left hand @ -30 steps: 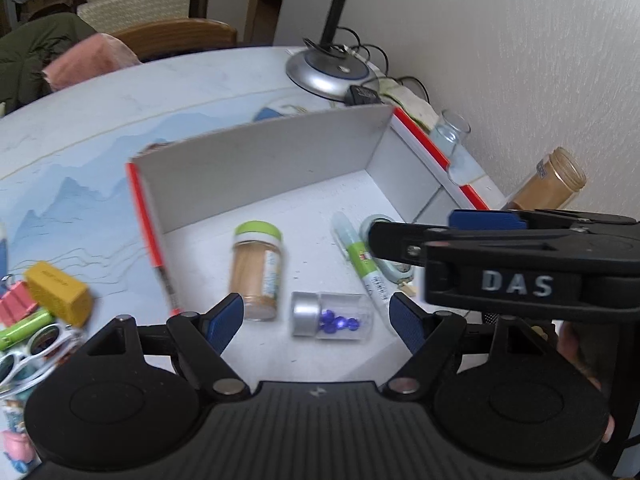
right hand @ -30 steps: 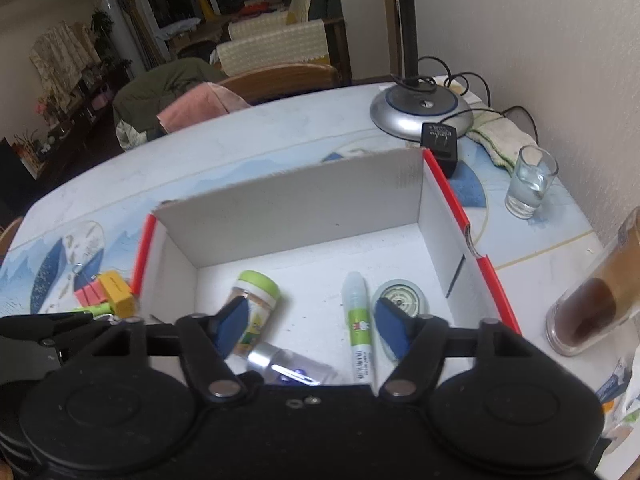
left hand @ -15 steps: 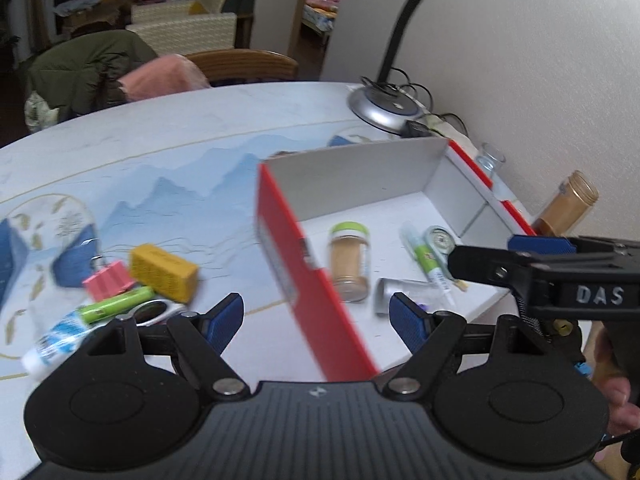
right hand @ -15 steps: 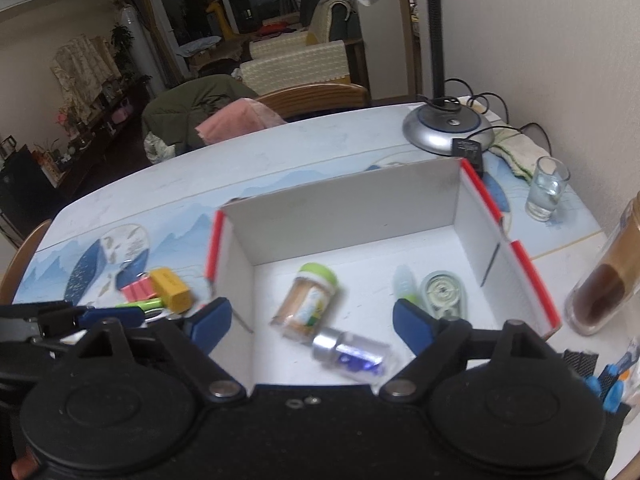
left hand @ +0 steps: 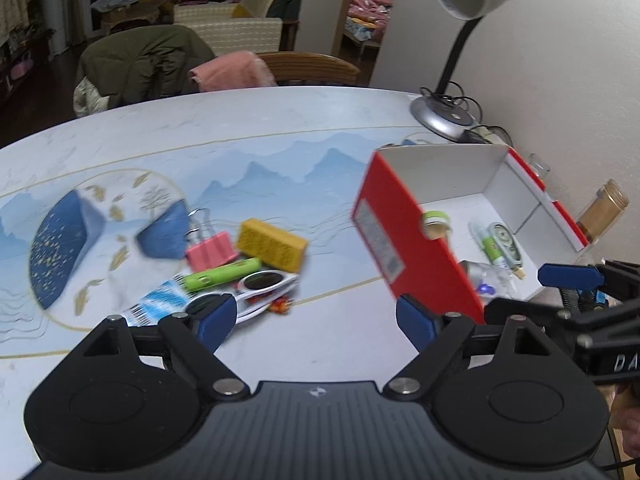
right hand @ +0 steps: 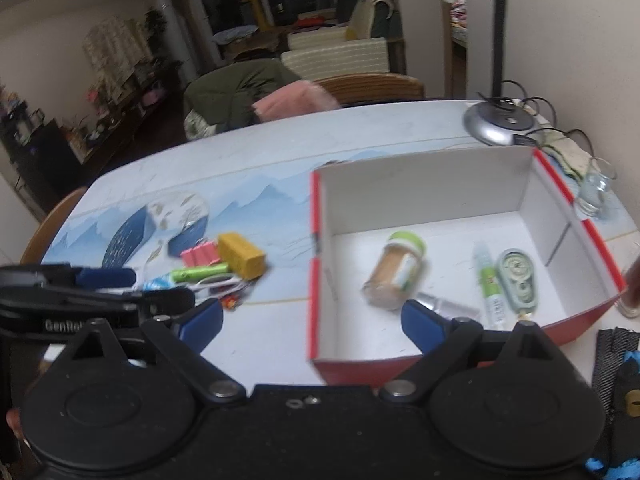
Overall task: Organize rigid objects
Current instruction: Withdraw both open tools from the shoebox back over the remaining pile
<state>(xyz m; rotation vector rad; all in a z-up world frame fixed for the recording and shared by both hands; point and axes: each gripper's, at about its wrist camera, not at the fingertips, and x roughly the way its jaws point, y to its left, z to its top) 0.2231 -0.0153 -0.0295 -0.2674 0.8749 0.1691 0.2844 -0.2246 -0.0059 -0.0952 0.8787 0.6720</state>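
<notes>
A red box with a white inside (left hand: 404,236) (right hand: 436,196) stands on the table. It holds a green-lidded jar (right hand: 396,272), a clear vial (right hand: 448,306), a glue pen (right hand: 490,280) and a correction tape (right hand: 518,278). Left of the box lies a pile: yellow block (left hand: 272,244) (right hand: 242,255), pink binder clip (left hand: 210,250), green marker (left hand: 222,274), sunglasses (left hand: 256,286) and a blue-white tube (left hand: 160,304). My left gripper (left hand: 316,320) is open and empty, above the table between pile and box. My right gripper (right hand: 312,320) is open and empty over the box's near left corner.
A desk lamp's base (left hand: 444,116) with cables stands behind the box by the wall. A glass of water (right hand: 596,192) and a brown bottle (left hand: 604,208) stand right of the box. A chair with a pink cloth (left hand: 240,68) is at the table's far edge.
Both grippers have pulled back and swung left, away from the box's inside. The pile of loose objects has come into the middle of the left wrist view.
</notes>
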